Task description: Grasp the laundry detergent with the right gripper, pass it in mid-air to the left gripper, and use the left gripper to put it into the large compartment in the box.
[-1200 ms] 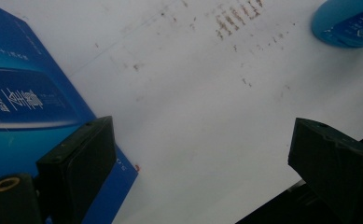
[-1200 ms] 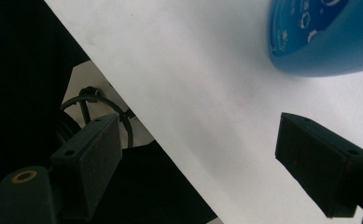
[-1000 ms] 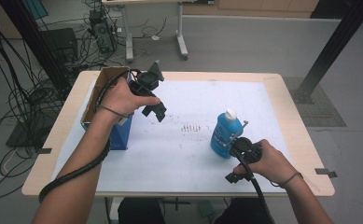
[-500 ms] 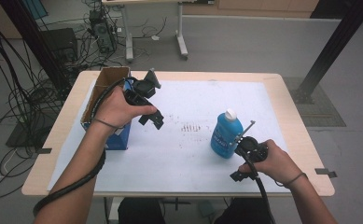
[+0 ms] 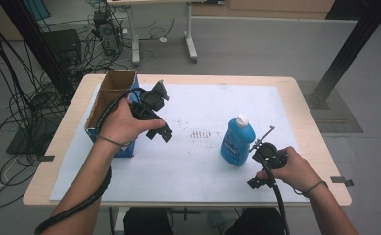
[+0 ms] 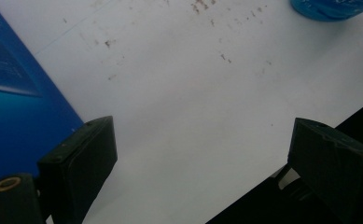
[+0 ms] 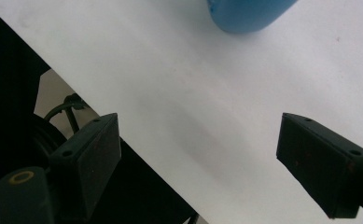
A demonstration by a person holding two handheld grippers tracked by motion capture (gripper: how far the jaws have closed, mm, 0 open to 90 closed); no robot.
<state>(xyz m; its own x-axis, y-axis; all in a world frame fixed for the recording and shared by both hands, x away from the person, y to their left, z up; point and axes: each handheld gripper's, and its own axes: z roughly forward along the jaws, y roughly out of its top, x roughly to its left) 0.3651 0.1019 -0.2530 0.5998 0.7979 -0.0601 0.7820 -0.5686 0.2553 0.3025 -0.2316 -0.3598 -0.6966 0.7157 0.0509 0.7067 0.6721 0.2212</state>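
Note:
A blue bottle (image 5: 237, 142) with a white cap stands upright on the white sheet (image 5: 198, 166), right of the middle. My left gripper (image 5: 164, 133) hangs open and empty beside the open-topped blue box (image 5: 110, 105), jaws tilted down over the sheet. In the left gripper view the gripper (image 6: 200, 154) has bare paper between its jaws, the box wall (image 6: 11, 93) at left and the bottle's base (image 6: 333, 7) far off. My right gripper (image 5: 254, 182) sits right of the bottle near the front edge, open and empty. In the right gripper view that gripper (image 7: 200, 154) shows the bottle's base (image 7: 249, 14) beyond the jaws.
The wooden table (image 5: 308, 122) carries the sheet, which has a patch of small dark marks (image 5: 200, 133) near its middle. A black post (image 5: 349, 49) stands at the back right, with cables and desk legs on the floor behind.
My left hand has drawn nearer the person and slightly down beside the box. My right hand has shifted a little to the right, away from the bottle.

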